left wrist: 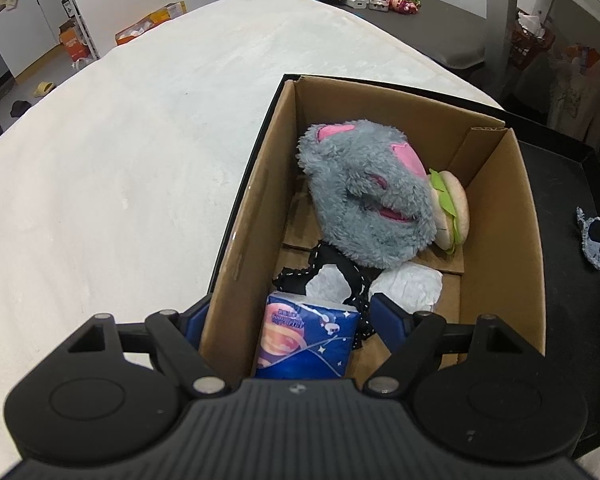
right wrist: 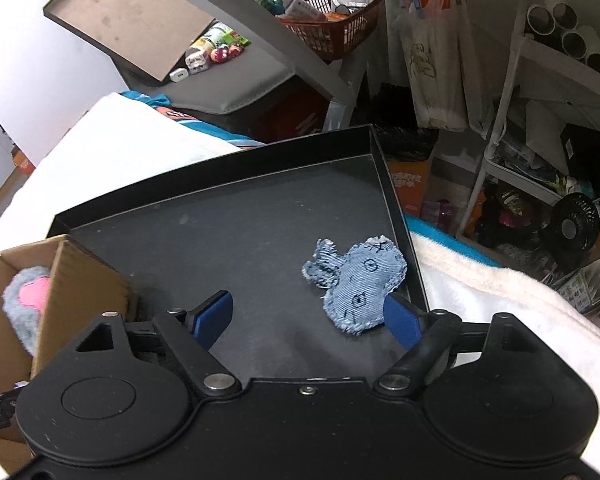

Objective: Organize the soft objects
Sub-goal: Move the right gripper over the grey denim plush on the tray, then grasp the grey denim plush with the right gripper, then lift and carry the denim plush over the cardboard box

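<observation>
Straddling cardboard box (left wrist: 244,216) wall, left gripper (left wrist: 292,312) spread; tissue pack (left wrist: 306,336) between fingers.

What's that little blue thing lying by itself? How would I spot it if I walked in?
Find the shallow black tray with the cardboard box standing in it. On the tray's bare floor, near its right wall, lies a flat denim whale toy, just ahead of the open right gripper. Unlike the fluffy grey plush in the box, it is thin, frayed-edged and outside the box.
</observation>
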### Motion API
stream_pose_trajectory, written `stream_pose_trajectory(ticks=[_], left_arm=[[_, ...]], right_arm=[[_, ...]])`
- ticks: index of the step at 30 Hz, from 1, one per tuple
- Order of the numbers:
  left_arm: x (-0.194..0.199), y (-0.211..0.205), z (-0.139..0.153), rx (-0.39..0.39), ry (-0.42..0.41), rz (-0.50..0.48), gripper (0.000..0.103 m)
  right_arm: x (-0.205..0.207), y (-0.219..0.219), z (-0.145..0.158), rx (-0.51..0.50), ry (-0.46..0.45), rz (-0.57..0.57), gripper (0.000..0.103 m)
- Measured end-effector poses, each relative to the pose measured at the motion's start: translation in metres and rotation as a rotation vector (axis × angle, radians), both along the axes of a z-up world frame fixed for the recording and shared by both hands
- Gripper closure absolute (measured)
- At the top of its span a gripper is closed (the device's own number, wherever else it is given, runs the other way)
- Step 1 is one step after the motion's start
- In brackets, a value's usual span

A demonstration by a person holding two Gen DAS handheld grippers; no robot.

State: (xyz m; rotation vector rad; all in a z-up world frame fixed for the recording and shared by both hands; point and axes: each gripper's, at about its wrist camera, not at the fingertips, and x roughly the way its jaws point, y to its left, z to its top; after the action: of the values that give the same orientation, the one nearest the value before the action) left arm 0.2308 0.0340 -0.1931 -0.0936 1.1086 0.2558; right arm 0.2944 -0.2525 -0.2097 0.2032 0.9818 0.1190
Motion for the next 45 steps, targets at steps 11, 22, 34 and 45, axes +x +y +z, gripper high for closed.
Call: stream_pose_trajectory(ticks=[11,22,34,45], left_arm=[[0.007,-0.003,-0.003,0.008,0.01,0.015,0.02],[0.005,0.002,0.001,-0.021,0.002,0.013,0.02],[-0.006,0.003,0.005,-0.045,-0.003,-0.022,0.02],[-0.012,0.012,0.005,-0.089,-0.002,-0.027,0.02]], right_arm=[[0.014,-0.002,-0.017,-0.049,0.025,-0.009,0.032],[0.015,-0.007,-0.017,-0.068,0.055,-0.055,0.074],[-0.009,0.004,0.016,-0.026,0.033,-0.051,0.074],[-0.036,0.022,0.049,-0.032,-0.02,0.005,0.074]])
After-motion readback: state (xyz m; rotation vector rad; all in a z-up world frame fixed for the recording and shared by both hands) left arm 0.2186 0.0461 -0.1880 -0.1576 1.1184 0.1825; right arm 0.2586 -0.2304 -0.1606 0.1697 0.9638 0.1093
